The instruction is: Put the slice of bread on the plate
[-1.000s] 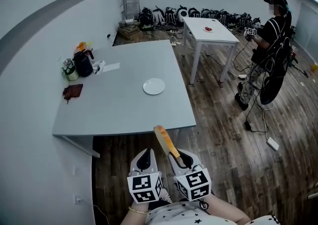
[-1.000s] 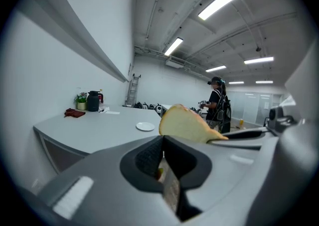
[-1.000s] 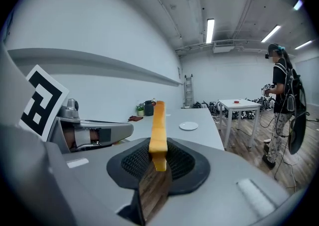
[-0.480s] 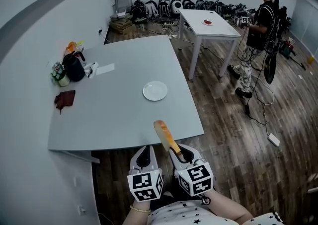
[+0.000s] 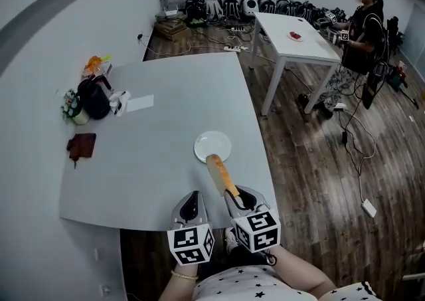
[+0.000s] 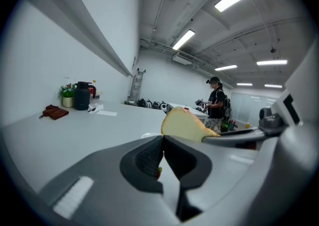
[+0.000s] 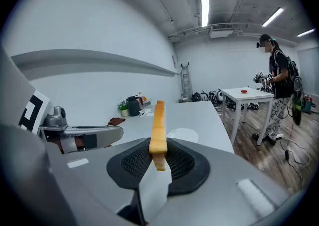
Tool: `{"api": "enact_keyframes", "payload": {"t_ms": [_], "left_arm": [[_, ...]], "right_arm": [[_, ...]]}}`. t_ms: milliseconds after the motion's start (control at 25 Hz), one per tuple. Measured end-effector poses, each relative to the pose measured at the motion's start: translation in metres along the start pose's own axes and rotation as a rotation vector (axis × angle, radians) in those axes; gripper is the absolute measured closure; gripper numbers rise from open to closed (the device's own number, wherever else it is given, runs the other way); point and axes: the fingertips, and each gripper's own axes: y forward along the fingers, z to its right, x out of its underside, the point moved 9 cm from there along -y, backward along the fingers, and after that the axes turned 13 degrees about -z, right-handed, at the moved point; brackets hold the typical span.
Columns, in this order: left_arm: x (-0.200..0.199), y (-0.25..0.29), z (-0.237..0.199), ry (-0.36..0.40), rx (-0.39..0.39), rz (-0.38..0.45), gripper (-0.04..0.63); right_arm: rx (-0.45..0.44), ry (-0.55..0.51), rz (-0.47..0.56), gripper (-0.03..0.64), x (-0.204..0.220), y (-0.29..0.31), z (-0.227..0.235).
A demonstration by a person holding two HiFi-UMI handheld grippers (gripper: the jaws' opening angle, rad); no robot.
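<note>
Bread slice (image 5: 218, 173) stands on edge, pinched at its near end by the right gripper (image 5: 238, 198); in the head view its tip overlaps the near rim of the white plate (image 5: 214, 143) on the grey table (image 5: 146, 160). Beside it, the left gripper (image 5: 191, 207) has its jaws pressed together, empty.

Bright, even ceiling-tube light; sharp pictures, strong fisheye bending at edges.

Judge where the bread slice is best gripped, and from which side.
The bread slice is best held at its near end, across the two flat faces, from the person's side, as the right gripper does. It is thin and stands on edge, so the jaws meet broad faces, and the free far end can probably be laid on the plate first.
</note>
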Motion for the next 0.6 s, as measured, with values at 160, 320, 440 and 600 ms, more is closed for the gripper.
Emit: {"api": "enact_keyframes", "payload": {"t_ms": [160,320,440,600], "left_arm": [[-0.025,0.045,-0.006,-0.006,-0.018,-0.003,0.588],[-0.04,0.084,-0.012,-0.027,-0.043,-0.018,0.586],[-0.046,0.109,-0.019,-0.042,-0.059,-0.028,0.588],[-0.05,0.137,-0.027,-0.062,-0.08,-0.048,0.586]], "right_arm": [[-0.012,0.004,-0.037,0.534,-0.029,0.045,0.03],[-0.035,0.024,-0.078,0.534,-0.05,0.088,0.05],[-0.052,0.024,-0.111,0.534,-0.062,0.121,0.061],[-0.093,0.07,-0.174,0.532,-0.071,0.157,0.073]]}}
